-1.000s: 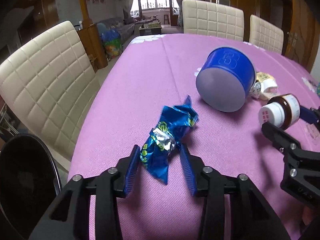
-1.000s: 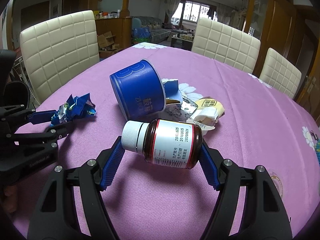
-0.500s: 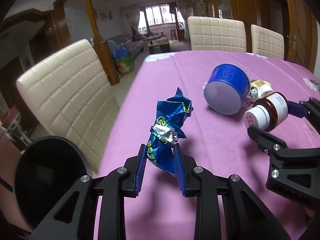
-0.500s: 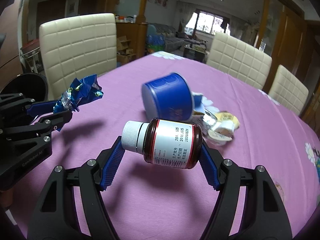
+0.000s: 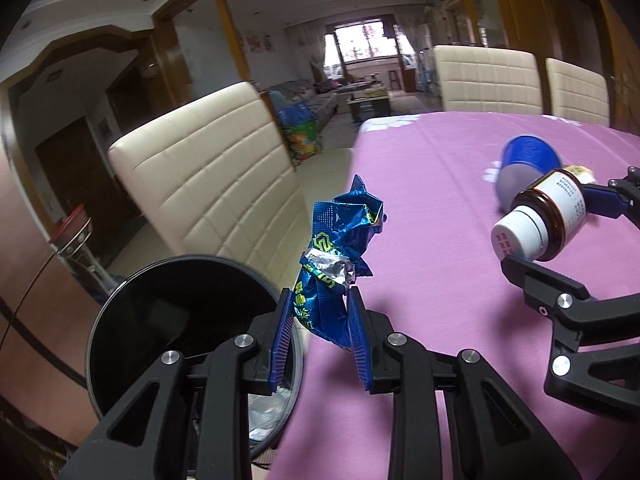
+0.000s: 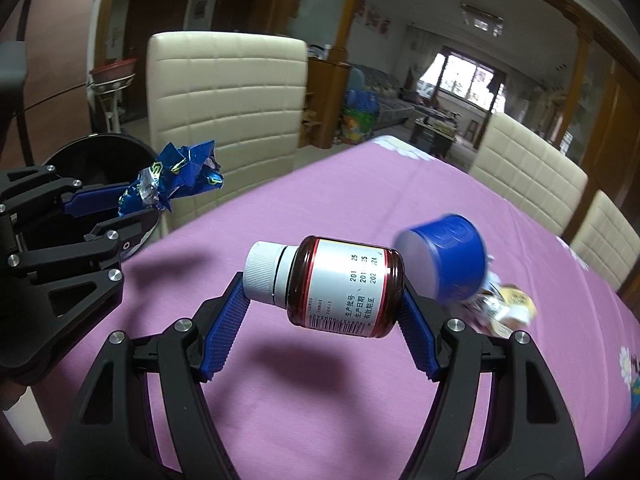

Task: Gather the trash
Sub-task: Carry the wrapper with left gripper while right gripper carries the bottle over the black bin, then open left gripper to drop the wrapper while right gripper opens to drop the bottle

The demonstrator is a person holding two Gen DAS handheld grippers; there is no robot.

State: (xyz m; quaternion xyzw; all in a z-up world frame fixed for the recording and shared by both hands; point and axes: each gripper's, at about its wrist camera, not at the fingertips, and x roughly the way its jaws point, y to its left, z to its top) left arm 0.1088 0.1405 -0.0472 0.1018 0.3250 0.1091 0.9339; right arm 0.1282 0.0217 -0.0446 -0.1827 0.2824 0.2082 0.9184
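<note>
While the left gripper point(image 5: 320, 332) clenches a crumpled blue foil wrapper point(image 5: 340, 264), the left wrist view shows it lifted at the purple counter's point(image 5: 420, 208) edge, beside a black trash bin point(image 5: 160, 320). In the right wrist view, the right gripper point(image 6: 320, 316) grasps a brown pill bottle point(image 6: 340, 284) sideways above the counter; a toppled blue cup point(image 6: 444, 256) lies beyond, against other wrappers point(image 6: 504, 308).

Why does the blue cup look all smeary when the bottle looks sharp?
Right wrist view: the bottle rides in the right hand-held gripper with the camera, so it stays sharp; the cup and the scraps beside it smear. Left wrist view: the cup is soft too, while the held wrapper is crisp. Both fisheyes bend the walls and door frames.
</note>
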